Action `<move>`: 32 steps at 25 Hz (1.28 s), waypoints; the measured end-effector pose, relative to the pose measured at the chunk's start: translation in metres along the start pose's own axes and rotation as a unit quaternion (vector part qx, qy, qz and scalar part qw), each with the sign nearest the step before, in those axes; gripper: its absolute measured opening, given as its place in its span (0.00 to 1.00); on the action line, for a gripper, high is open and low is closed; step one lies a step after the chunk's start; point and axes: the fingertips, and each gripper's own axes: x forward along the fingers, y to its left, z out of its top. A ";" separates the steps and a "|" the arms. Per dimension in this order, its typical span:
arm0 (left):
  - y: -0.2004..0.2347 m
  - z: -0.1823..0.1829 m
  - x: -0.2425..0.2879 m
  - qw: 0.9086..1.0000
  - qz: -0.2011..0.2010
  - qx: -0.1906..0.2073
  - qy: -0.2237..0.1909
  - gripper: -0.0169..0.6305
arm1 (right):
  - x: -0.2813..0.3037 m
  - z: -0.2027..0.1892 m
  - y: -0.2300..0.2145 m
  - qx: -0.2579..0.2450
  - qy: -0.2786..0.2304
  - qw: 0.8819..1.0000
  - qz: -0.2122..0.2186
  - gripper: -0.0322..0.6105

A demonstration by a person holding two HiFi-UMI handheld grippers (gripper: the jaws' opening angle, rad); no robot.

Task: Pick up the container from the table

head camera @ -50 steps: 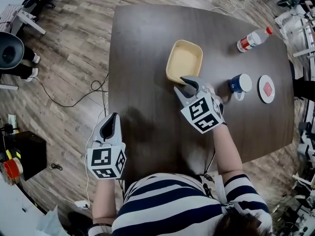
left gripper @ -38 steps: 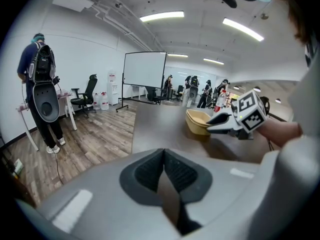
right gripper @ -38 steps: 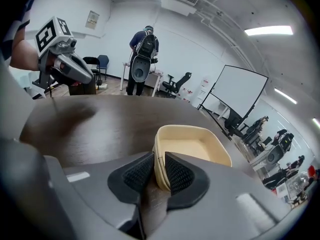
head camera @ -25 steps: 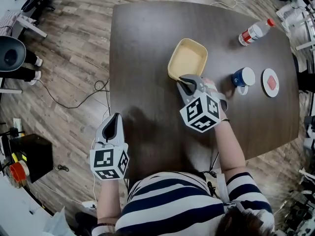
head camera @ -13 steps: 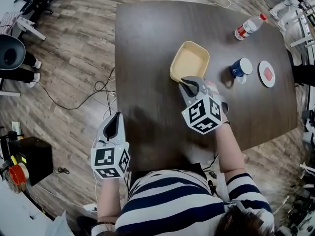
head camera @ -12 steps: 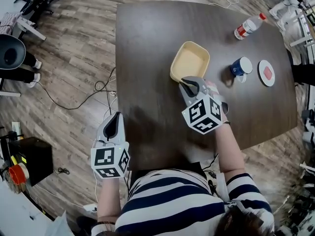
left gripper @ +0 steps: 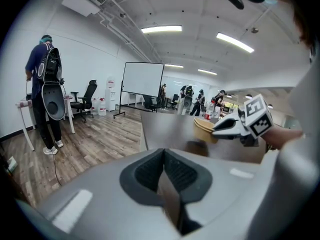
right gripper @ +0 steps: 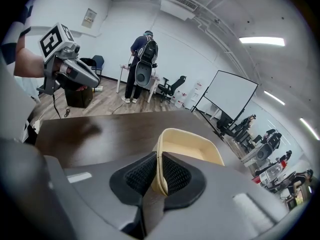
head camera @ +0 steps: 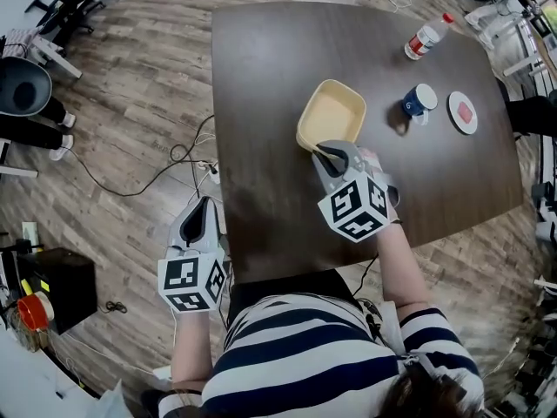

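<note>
Cream plastic container [head camera: 332, 111] at mid-surface, near rim pinched in right tool [head camera: 329, 152], jaws clamped on it. Blue mug [head camera: 418, 101], red-centred disc [head camera: 462, 112] & bottle [head camera: 426, 37] well apart, to its right. Left tool [head camera: 202, 219] closed, empty, off dark wood surface [head camera: 261, 68], over plank floor [head camera: 130, 103].

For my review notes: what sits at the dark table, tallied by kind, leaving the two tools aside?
Cream container: 1
Plastic bottle: 1
Blue mug: 1
White round disc with red centre: 1
Total: 4
</note>
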 end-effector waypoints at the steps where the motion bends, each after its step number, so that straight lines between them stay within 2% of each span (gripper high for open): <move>1: 0.000 0.000 -0.003 1.000 -0.001 0.001 -0.002 0.03 | -0.005 0.001 0.005 0.001 -0.001 1.000 0.000 0.10; 16: -0.004 -0.003 -0.038 0.999 -0.022 0.015 -0.019 0.03 | -0.060 -0.004 0.056 0.014 0.009 1.000 -0.010 0.10; 32: -0.004 -0.011 -0.067 0.999 -0.013 0.016 -0.027 0.03 | -0.093 -0.005 0.102 0.019 0.007 1.000 0.013 0.10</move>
